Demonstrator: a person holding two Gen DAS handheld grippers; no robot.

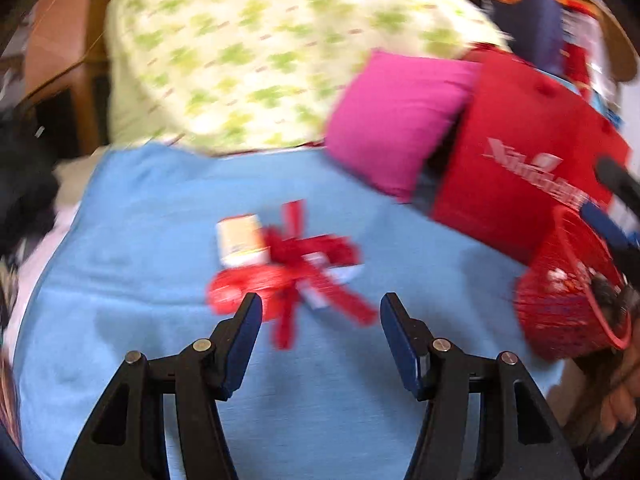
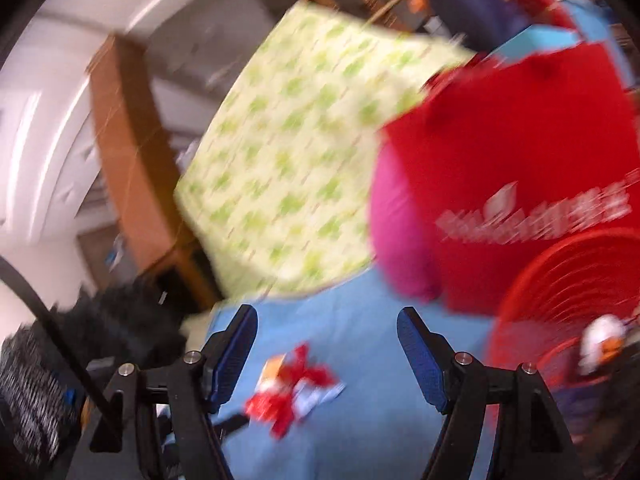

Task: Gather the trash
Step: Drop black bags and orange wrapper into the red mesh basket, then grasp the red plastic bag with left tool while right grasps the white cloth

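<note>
Both views are smeared with motion blur, but the main things read clearly. The left gripper (image 1: pixel 321 314) hangs over a light blue cloth sheet (image 1: pixel 160 240), its blue-padded jaws spread apart with nothing between them. Just beyond its fingertips lies the trash: a small heap of crumpled red wrappers (image 1: pixel 296 268) with a cream-coloured little packet (image 1: pixel 240 242) touching its far left side, all resting on the sheet. Over to the right stands a red plastic slatted basket (image 1: pixel 568 300), with some scraps already inside. Behind it sit a magenta cushion (image 1: pixel 396 124), a red fabric bag with white lettering (image 1: pixel 520 152) and a green-patterned cream pillow (image 1: pixel 260 60). The right gripper (image 2: pixel 327 340) is likewise spread and empty, above the same wrappers (image 2: pixel 288 396), the basket (image 2: pixel 560 300) close at its right.
</note>
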